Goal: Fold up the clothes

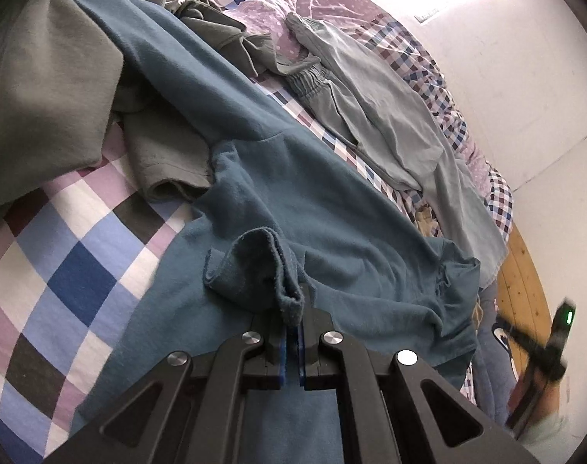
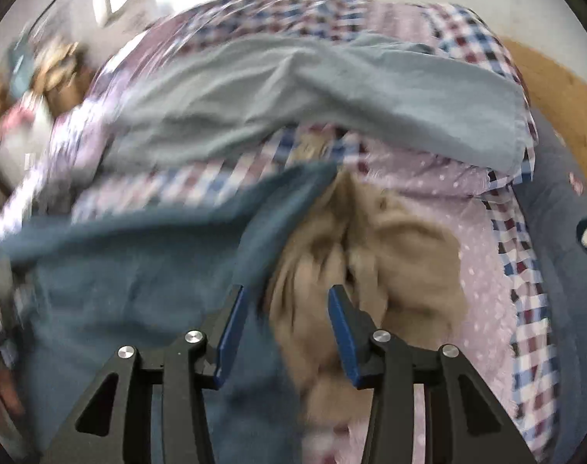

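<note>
Teal fleece filled most of the left wrist view: a teal sweatshirt (image 1: 293,178) lay spread across the checked bed cover (image 1: 61,270), and the left gripper (image 1: 293,321) had its jaws closed on a bunched, ragged edge of it, the cloth standing up in a fold between the blue pads. An olive-grey garment (image 1: 42,108) lay heaped at the far left, partly under the sweatshirt. Pale grey-blue trousers (image 1: 382,116) stretched along the bed towards the wooden floor (image 1: 525,290).

From the blurred right wrist view, the right gripper (image 2: 285,328) hovered with its jaws wide apart and nothing between them, above the sweatshirt's edge (image 2: 139,270) and a crumpled tan garment (image 2: 390,251). The trousers (image 2: 293,89) lay across the bed beyond them.
</note>
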The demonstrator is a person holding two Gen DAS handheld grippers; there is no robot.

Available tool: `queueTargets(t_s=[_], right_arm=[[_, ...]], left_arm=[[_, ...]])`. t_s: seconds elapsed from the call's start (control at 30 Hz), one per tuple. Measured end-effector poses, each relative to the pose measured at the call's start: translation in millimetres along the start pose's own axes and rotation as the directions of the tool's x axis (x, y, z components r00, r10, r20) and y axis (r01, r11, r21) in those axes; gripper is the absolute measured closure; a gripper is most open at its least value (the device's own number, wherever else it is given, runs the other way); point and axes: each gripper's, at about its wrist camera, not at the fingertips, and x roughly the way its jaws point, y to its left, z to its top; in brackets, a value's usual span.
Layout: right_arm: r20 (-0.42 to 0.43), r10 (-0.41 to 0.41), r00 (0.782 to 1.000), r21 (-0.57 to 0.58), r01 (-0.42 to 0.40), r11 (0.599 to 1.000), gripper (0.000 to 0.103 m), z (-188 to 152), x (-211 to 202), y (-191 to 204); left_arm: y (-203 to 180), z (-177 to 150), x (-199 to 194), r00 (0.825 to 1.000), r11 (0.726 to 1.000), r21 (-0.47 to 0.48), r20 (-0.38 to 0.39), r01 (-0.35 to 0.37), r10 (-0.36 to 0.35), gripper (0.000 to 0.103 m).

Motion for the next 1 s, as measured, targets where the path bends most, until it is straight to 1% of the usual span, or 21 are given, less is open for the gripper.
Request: queueTargets(t_s=[0.07,0.13,0.23,0.33,0.37,0.4,0.43,0.5,0.6,0.67,0.73,0.77,0.83,0.87,0.9,0.93,0.97,1.0], right_arm=[[-0.027,-0.016,0.999,-0.063,0.015,0.998,0.058,-24,1,10],[-0.053,-0.037,0.998,-0.088,0.033,0.996,0.058,-38,7,13],[-0.044,0.034,0.998,0.010,-0.034,0.999,0.058,-43,16,1],[-0.043,0.108,0.993,0.108,-0.103,0.989,0.058,-44,27,-10],[-0.045,0.125,0.991,0.128,-0.118,0.985,0.064,-44,31,-13],[-0.045,0.132,0.990,0.141,-0.125,0.982,0.075,-44,34,-14],[-0.037,0.122,0.992,0.135,-0.116,0.984,0.097,-44,32,-13],[-0.020,0.098,0.995,0.119,-0.095,0.988,0.097,-43,27,-10],[0.046,0.021,0.999,0.053,-0.024,0.998,0.097,-45,-12,2],[0.109,-0.027,0.994,0.040,0.022,0.999,0.098,-50,-41,8],[0.174,-0.069,0.982,0.062,0.059,0.996,0.098,-60,-70,11],[0.184,-0.080,0.980,0.081,0.066,0.995,0.098,-66,-75,11],[0.144,-0.081,0.986,0.140,0.061,0.988,0.098,-81,-68,3],[0.074,-0.078,0.994,0.177,0.064,0.982,0.098,-89,-50,-7],[-0.018,-0.062,0.998,0.218,0.064,0.974,0.098,-98,-25,-19],[-0.092,-0.042,0.995,0.246,0.064,0.967,0.097,-106,-7,-27],[-0.149,-0.024,0.989,0.263,0.063,0.963,0.097,-112,8,-32],[-0.167,-0.017,0.986,0.266,0.062,0.962,0.097,-116,12,-32]], left_arm=[[0,0,-1,1.000,1.000,0.002,0.005,0.000,0.000,0.101],[-1,1,-2,1.000,1.000,0.006,0.010,-0.003,0.003,0.101],[-1,0,-2,1.000,1.000,0.013,0.010,-0.008,0.008,0.101],[0,0,-1,1.000,1.000,0.010,0.013,-0.011,0.011,0.101],[0,0,-1,1.000,1.000,0.007,0.013,-0.010,0.010,0.101],[0,0,0,1.000,1.000,0.005,0.012,-0.009,0.009,0.101],[-1,0,0,1.000,1.000,0.007,0.012,-0.009,0.009,0.101],[-1,0,1,1.000,1.000,0.011,0.012,-0.008,0.008,0.101],[-1,0,0,1.000,1.000,0.013,0.016,-0.007,0.007,0.101],[-1,-1,0,1.000,1.000,0.013,0.015,-0.010,0.010,0.101],[-1,-1,1,1.000,1.000,0.013,0.009,-0.017,0.017,0.101],[0,-1,2,1.000,1.000,0.013,0.004,-0.020,0.020,0.101],[-1,-3,3,0.999,0.999,0.021,-0.002,-0.032,0.032,0.101],[-1,-3,4,0.999,0.999,0.025,-0.003,-0.034,0.034,0.101],[-3,-4,4,0.999,0.999,0.031,-0.006,-0.036,0.036,0.101],[-4,-5,5,0.999,0.999,0.037,-0.010,-0.038,0.039,0.101],[-5,-6,5,0.999,0.998,0.043,-0.013,-0.040,0.041,0.101],[-7,-7,6,0.999,0.998,0.049,-0.017,-0.042,0.043,0.101]])
